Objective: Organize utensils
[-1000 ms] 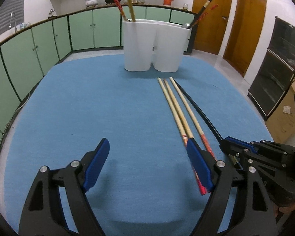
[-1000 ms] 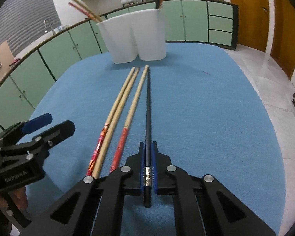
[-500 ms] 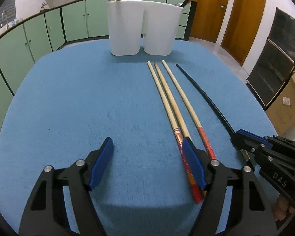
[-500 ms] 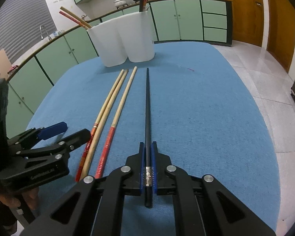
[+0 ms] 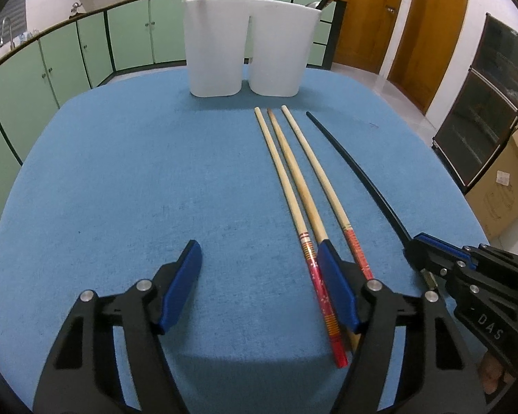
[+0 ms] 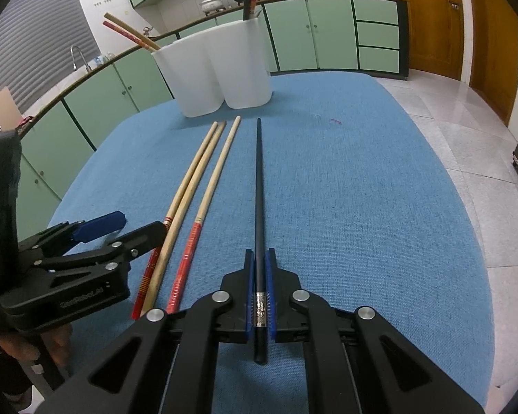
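Observation:
Three wooden chopsticks (image 5: 295, 179) with red ends lie side by side on the blue tablecloth (image 5: 138, 179), also in the right wrist view (image 6: 203, 186). A black chopstick (image 6: 259, 186) lies right of them. My right gripper (image 6: 259, 258) is shut on the black chopstick near its decorated end; it shows in the left wrist view (image 5: 412, 243). My left gripper (image 5: 259, 252) is open and empty, its right finger over the red ends of the wooden chopsticks; it shows in the right wrist view (image 6: 121, 227). A white two-compartment holder (image 5: 248, 45) stands at the far edge with chopsticks in both compartments.
Green cabinets (image 5: 69, 51) run behind the table. Wooden doors (image 5: 428, 17) and a dark glass cabinet (image 5: 483, 103) stand to the right, with a cardboard box (image 5: 507, 186) on the floor. The tiled floor (image 6: 466, 131) lies beyond the table's right edge.
Both grippers have pulled back from the holder and lifted slightly. The right gripper still holds the black chopstick. The left gripper stays open over the wooden chopsticks' red ends.

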